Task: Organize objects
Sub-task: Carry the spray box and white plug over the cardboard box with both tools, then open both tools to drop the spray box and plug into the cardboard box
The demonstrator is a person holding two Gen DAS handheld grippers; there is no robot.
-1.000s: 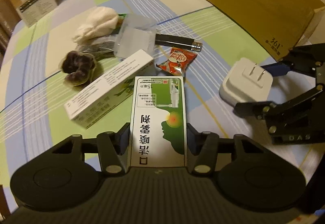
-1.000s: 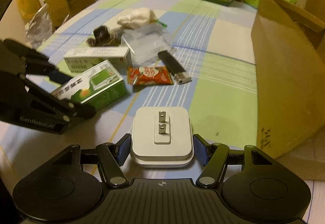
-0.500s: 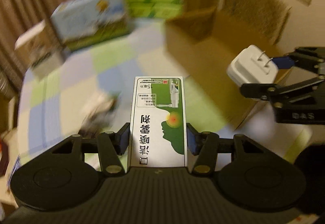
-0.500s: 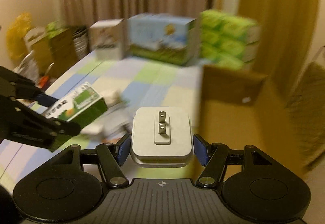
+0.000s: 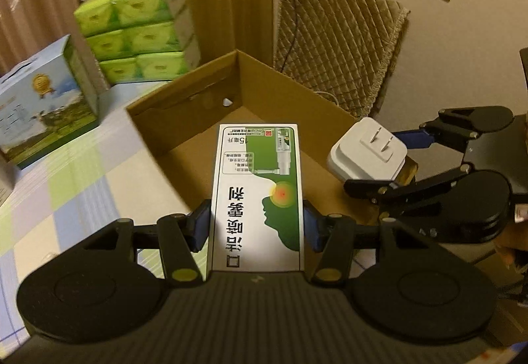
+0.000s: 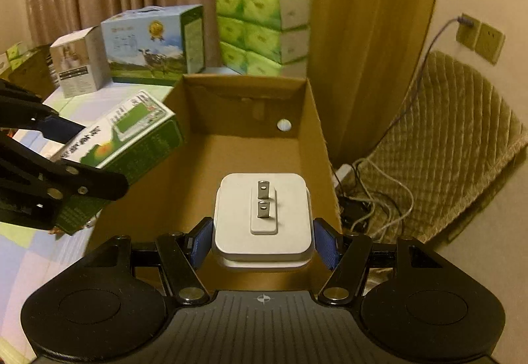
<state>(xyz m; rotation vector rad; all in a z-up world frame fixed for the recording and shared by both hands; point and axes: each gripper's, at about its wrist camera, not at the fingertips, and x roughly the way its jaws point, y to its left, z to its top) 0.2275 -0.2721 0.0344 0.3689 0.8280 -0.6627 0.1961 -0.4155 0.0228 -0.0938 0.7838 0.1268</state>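
Boxes have left the tabletop [image 5: 82, 186]: a second ago both things sat low over the checked cloth among the other bits, and now both are up in the air at the open cardboard box [image 5: 270, 93], which stands at the far right edge of the tabletop. The left gripper [image 5: 255, 225] has its jaws pinching the green and white medicine box [image 5: 257, 196] by its long sides, and that box hangs over the near corner of the cardboard box. The right gripper [image 6: 264, 240] has its jaws pinching the white plug [image 6: 262, 215], prongs up, over the bare brown floor of the cardboard box. So I think both things are ready to be let go into it, and the small things left behind still need a trip.

The medicine box shows big Chinese words, seen upside down, a green head with a red spot at the throat, and "15" by the top. Smaller print there is too tiny to read
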